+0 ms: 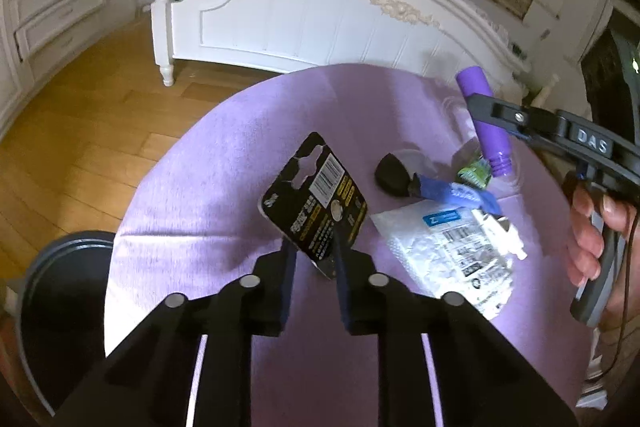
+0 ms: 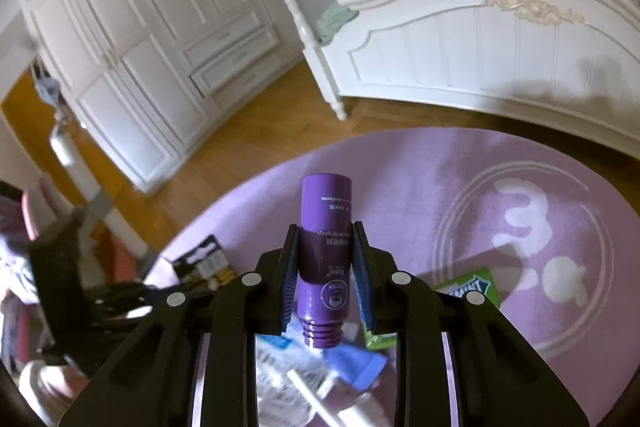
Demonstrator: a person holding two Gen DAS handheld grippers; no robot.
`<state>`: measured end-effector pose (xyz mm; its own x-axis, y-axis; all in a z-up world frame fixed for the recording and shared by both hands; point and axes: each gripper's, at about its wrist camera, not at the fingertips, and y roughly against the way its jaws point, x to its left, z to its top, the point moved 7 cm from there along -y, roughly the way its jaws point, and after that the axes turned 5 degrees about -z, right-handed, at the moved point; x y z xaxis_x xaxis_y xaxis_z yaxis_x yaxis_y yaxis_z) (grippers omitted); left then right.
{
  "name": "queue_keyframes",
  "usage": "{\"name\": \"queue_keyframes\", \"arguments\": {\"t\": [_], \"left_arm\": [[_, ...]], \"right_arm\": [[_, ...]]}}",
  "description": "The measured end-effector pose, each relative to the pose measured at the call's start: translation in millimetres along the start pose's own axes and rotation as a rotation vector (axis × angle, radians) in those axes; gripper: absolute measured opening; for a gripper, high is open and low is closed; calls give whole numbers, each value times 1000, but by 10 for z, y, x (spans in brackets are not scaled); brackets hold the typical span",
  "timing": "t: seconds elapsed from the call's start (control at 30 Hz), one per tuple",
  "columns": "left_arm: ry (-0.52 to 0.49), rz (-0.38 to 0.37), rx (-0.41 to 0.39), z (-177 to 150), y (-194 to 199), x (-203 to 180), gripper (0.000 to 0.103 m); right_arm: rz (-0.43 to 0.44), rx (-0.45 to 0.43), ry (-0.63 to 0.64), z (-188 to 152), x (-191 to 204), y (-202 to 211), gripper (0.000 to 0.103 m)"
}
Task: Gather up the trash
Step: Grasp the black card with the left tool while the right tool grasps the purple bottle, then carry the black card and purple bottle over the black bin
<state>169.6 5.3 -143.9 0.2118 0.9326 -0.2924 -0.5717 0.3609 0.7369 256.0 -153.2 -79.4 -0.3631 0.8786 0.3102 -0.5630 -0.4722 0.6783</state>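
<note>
A: Start big — what fills the room?

B: A white bed [image 1: 320,23] with a carved footboard stands at the far side, and a white wardrobe [image 2: 132,39] lines the wall on a wooden floor [image 1: 80,131]. Nearer, a round purple rug [image 1: 224,155] carries the litter, and a dark bin [image 1: 60,303] sits just beside the rug's edge at the lower left of the left wrist view.

A: And the litter itself?

B: A crumpled white plastic mailer [image 1: 452,251] is the largest piece, lying flat on the rug. Touching its upper edge is a blue wrapper [image 1: 456,193], with a black pouch [image 1: 394,175] at its left end and a small green packet [image 1: 476,175] just above it.

A: The 2 grippers?

B: The left gripper [image 1: 314,259] has its jaws narrowed onto the lower corner of a black blister card [image 1: 316,203], held tilted above the rug. The right gripper [image 2: 326,275] is clamped on a capless purple spray bottle [image 2: 325,251] around its middle — threaded neck toward the camera, base pointing away, lifted over the pile.
</note>
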Motion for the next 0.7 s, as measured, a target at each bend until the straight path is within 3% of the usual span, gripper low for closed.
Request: {"name": "queue_keyframes", "arguments": {"t": [0.17, 0.23, 0.7], "left_arm": [[23, -33, -48, -8, 106, -40, 11], [25, -27, -61, -11, 145, -63, 4], [115, 9, -194, -90, 774, 205, 2]], "right_arm": [[32, -3, 7, -90, 155, 188, 26], [45, 4, 10, -118, 194, 218, 26], [113, 43, 107, -378, 995, 261, 26]]}}
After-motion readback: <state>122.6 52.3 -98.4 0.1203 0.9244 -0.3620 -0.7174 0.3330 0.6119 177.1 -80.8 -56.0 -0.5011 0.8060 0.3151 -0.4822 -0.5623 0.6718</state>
